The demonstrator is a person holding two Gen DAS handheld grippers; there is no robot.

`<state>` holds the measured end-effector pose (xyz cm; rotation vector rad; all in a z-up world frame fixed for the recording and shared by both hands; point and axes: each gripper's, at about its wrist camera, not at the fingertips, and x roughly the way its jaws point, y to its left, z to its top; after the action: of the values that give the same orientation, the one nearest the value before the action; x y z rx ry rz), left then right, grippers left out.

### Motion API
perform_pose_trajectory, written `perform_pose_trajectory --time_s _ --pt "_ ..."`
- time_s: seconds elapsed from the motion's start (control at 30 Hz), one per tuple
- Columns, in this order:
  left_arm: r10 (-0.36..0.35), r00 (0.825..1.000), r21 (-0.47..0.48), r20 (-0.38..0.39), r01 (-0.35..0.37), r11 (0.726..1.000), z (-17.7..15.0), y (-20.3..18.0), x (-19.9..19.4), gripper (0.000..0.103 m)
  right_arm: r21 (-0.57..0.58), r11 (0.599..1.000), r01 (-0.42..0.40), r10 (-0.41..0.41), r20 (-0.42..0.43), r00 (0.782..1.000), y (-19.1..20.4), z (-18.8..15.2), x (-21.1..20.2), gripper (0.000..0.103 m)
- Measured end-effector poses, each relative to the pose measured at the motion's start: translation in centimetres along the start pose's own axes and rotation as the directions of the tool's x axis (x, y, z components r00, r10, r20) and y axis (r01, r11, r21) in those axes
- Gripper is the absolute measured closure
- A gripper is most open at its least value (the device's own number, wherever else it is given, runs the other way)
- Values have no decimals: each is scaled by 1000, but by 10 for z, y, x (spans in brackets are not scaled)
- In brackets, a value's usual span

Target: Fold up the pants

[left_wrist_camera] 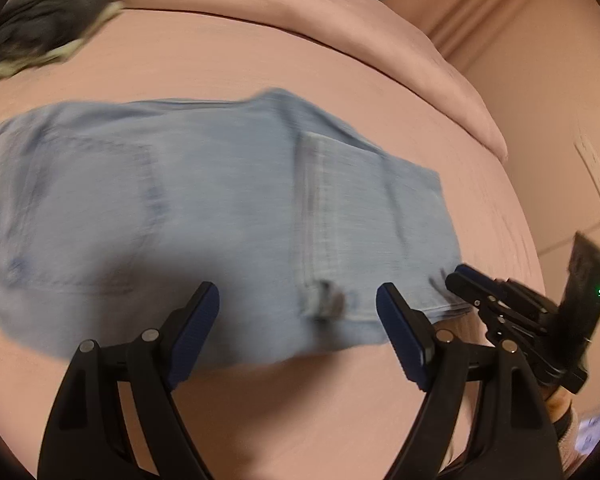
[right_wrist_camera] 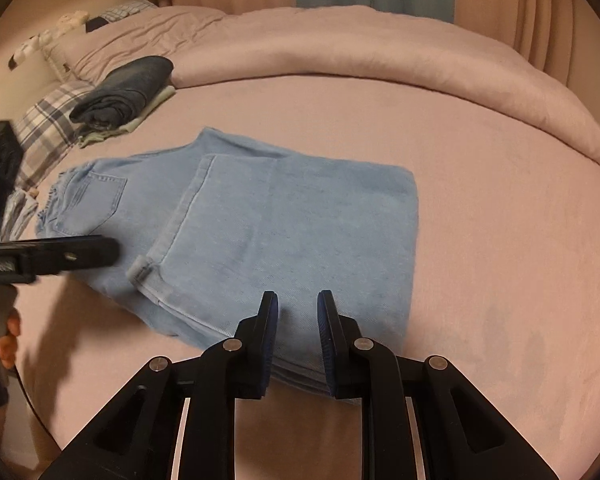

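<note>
**Jeans half folded, both tongs above the near edge**

The left tongs (left_wrist_camera: 298, 312) stand wide apart with nothing between the pads; blue cloth shows through the gap, but the fingers hang above it rather than on it. The left view is smeared, so finer detail there is hard to read. The right tongs (right_wrist_camera: 298, 312) are narrowed to a slim gap. No cloth sits between the pads where they show, so they appear to hold nothing, though the near hem of the jeans (right_wrist_camera: 260, 220) passes just under the fingers and a light contact low down cannot be ruled out.

The jeans lie flat on the pink bed (right_wrist_camera: 480, 240), at the centre of both views. The legs are brought over toward the waist: the cuffs (right_wrist_camera: 204, 200) rest across the seat, at 10 o'clock from the right tongs, and the back pocket (right_wrist_camera: 100, 192) and waistband stay uncovered further out at 9 to 10 o'clock. The fold line runs at 2 o'clock. That leaves a rough rectangle, likely ready for another fold, which would explain both tongs waiting at the near edge.

Beyond, at 10 o'clock, a pile of folded clothes (right_wrist_camera: 128, 88) sits near a plaid pillow (right_wrist_camera: 48, 128), well apart from the jeans. A rumpled duvet (right_wrist_camera: 340, 48) rims the far side.
</note>
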<state>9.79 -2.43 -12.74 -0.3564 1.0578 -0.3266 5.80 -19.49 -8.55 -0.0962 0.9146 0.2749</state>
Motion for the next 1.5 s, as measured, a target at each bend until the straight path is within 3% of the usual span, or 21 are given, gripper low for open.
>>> perform_pose_trajectory --time_s 0.13,0.3,0.5,0.63,1.03,1.23,1.5 --pt "16 999 -83 39 -13 996 -16 34 -33 22 10 1000 6 -5 -63 998 1 -9 23 82" --pt "-2 996 -210 93 22 977 -41 72 -73 20 26 1000 4 -3 -34 999 8 -4 11 82" --pt "-41 991 -357 130 85 930 -66 106 -92 19 -27 999 -33 33 4 999 35 3 -1 80" --pt "-65 988 -413 137 117 903 -72 113 -91 18 -41 998 -43 44 21 999 50 7 -4 61" --pt "-116 977 -529 179 195 826 -67 136 -81 18 -71 995 -72 75 45 996 79 14 -14 59" --pt "-111 975 -547 193 201 813 -57 141 -78 18 -77 994 -77 81 40 996 83 16 -13 59" --pt "-89 974 -545 207 190 817 -44 145 -74 16 -81 993 -82 85 33 996 86 18 -9 59"
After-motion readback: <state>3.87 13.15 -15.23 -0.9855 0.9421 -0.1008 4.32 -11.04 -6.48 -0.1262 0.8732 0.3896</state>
